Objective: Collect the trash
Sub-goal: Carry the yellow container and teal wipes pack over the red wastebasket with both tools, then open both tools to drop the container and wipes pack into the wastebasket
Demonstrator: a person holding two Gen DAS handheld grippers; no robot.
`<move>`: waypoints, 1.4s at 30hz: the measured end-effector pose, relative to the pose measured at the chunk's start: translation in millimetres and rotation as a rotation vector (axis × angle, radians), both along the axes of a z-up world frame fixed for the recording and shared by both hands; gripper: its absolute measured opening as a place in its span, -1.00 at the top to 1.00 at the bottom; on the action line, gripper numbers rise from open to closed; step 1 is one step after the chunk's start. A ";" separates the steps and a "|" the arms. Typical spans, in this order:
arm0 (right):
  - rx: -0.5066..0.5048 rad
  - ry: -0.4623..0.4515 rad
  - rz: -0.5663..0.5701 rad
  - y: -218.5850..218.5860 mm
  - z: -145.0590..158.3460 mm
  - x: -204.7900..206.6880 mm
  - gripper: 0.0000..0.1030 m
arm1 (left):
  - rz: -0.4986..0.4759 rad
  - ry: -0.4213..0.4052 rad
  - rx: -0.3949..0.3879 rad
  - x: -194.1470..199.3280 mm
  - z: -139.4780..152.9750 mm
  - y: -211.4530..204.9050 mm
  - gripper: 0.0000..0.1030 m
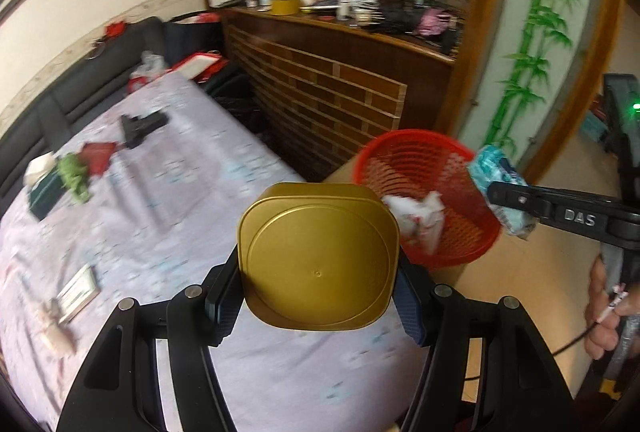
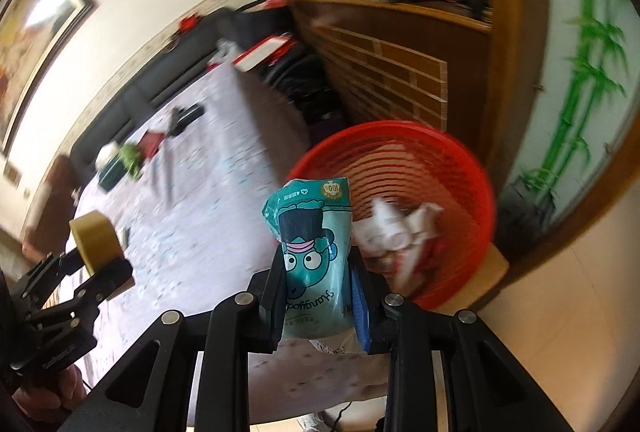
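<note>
My left gripper (image 1: 318, 288) is shut on a gold square tin (image 1: 318, 256) and holds it above the bed's corner, just left of the red mesh basket (image 1: 460, 232). My right gripper (image 2: 316, 296) is shut on a teal cartoon snack packet (image 2: 314, 252) and holds it at the basket's (image 2: 448, 160) near left rim. In the left wrist view the right gripper (image 1: 504, 200) shows with the packet (image 1: 498, 172) at the basket's right rim. In the right wrist view the left gripper (image 2: 102, 260) shows with the tin (image 2: 94, 244) at the far left. White crumpled wrappers (image 2: 400, 232) lie in the basket.
The bed with a lilac sheet (image 1: 160, 212) holds a green wrapper (image 1: 74, 176), a red packet (image 1: 98, 156), a black object (image 1: 140, 126), a card (image 1: 76, 292) and a crumpled scrap (image 1: 56, 328). A wooden cabinet (image 1: 340, 84) stands behind the basket.
</note>
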State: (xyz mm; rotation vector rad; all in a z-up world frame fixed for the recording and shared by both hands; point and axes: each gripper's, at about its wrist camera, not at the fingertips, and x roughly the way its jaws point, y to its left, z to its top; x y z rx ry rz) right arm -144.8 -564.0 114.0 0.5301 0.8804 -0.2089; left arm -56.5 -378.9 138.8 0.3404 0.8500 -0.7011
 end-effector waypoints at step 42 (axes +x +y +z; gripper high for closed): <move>0.049 -0.018 -0.077 -89.5 -3.5 20.6 -0.01 | -0.083 0.051 0.036 5.0 -23.7 -97.1 -0.48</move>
